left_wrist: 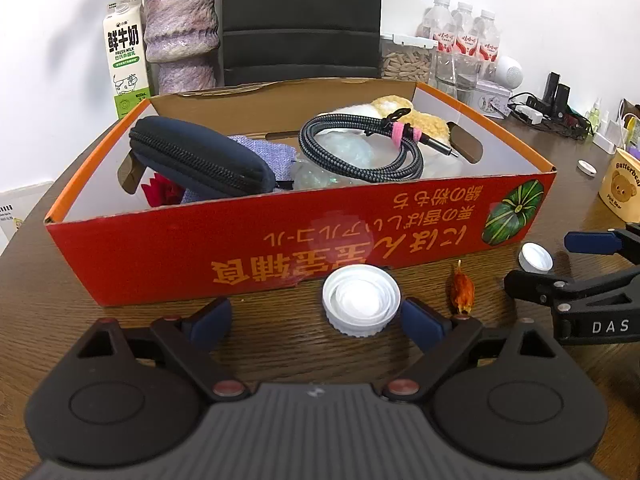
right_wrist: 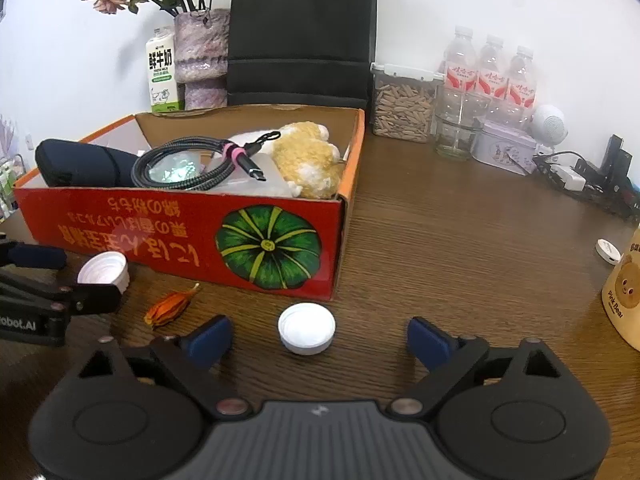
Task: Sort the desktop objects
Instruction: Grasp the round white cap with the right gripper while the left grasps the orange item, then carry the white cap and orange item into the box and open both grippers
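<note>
While both spread wide, left hand-held gripper (left_wrist: pixel 316 320) around ridged cap (left_wrist: pixel 361 305), right hand-held gripper (right_wrist: pixel 320 334) around smooth cap (right_wrist: pixel 307 329).

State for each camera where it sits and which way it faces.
Left wrist: on the left gripper, facing the red box; its open fingers flank the ribbed cap; the right gripper shows at right.
Right wrist: on the right gripper, open around the smooth cap; the left gripper shows at left.
Shared: box, both caps, dried flower.
</note>
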